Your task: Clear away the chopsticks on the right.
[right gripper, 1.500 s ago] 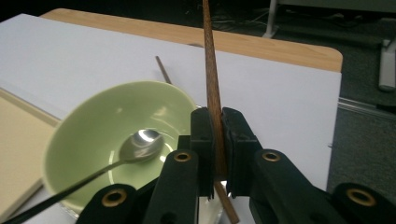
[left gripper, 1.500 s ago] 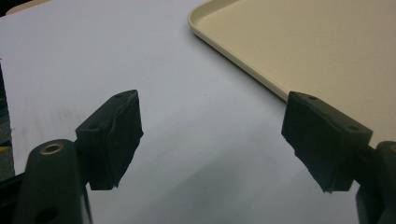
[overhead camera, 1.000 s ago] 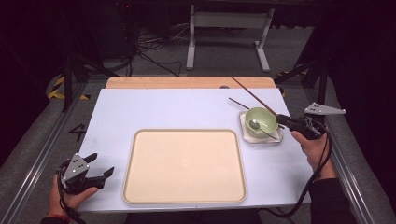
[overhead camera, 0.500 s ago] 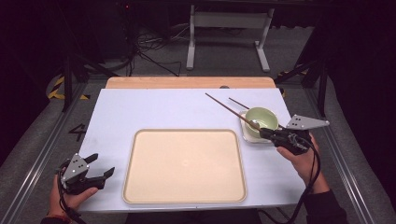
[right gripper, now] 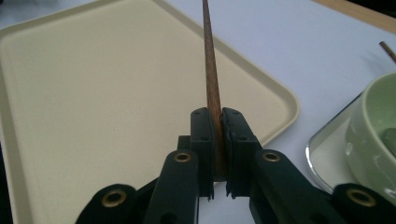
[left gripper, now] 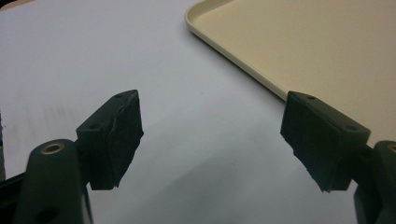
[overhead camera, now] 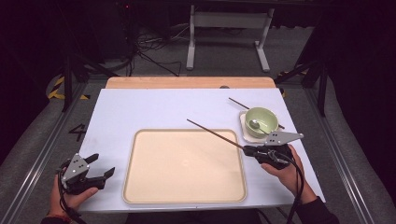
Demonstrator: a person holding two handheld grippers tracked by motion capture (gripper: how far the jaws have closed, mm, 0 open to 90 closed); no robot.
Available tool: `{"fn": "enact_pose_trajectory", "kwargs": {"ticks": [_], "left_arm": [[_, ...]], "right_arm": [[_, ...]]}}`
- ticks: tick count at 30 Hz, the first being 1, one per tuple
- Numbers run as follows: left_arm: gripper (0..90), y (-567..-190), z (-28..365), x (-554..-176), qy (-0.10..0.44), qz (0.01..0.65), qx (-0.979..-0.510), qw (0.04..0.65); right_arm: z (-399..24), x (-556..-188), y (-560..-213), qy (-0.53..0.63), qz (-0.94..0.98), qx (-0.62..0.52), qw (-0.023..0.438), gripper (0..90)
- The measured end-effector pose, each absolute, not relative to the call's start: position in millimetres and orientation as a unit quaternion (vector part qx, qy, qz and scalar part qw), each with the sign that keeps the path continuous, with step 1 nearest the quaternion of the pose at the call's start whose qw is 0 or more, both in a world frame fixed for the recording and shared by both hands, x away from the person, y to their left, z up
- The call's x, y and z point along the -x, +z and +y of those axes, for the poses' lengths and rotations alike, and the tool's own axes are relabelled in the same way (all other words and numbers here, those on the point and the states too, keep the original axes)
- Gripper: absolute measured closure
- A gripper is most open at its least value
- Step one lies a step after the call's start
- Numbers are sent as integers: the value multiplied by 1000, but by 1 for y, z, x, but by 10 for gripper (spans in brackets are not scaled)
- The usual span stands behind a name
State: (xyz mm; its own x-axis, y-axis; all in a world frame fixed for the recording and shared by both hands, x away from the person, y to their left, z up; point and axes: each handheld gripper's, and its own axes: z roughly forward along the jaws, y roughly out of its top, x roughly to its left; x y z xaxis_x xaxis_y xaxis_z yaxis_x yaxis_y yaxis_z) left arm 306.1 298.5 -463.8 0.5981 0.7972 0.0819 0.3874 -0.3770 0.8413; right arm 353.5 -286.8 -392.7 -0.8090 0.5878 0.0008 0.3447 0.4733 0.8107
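My right gripper is shut on a brown wooden chopstick, which points up-left over the right edge of the beige tray. A second chopstick lies on the table behind a green bowl. That bowl holds a spoon and stands on a small white plate. At the table's near left corner my left gripper stands open over bare white tabletop, just left of the tray, with nothing between its fingers.
The white tabletop ends in a wooden strip at the far edge. Dark floor, cables and a metal stand lie beyond. A metal rail runs along the table's left side.
My right gripper has carried the chopstick from above the bowl down and left, so its tip now reaches over the tray's right edge. The left gripper has stayed put.
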Motion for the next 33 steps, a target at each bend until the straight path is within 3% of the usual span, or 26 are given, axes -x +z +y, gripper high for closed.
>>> {"fn": "enact_pose_trajectory", "kwargs": {"ticks": [17, 33], "left_arm": [[220, -464, 299, -307, 243, 373, -793, 416], [220, -464, 299, -307, 242, 370, -797, 412]], "right_arm": [[-259, -352, -430, 395, 867, -278, 119, 841], [-249, -352, -441, 379, 876, -273, 122, 826]]}}
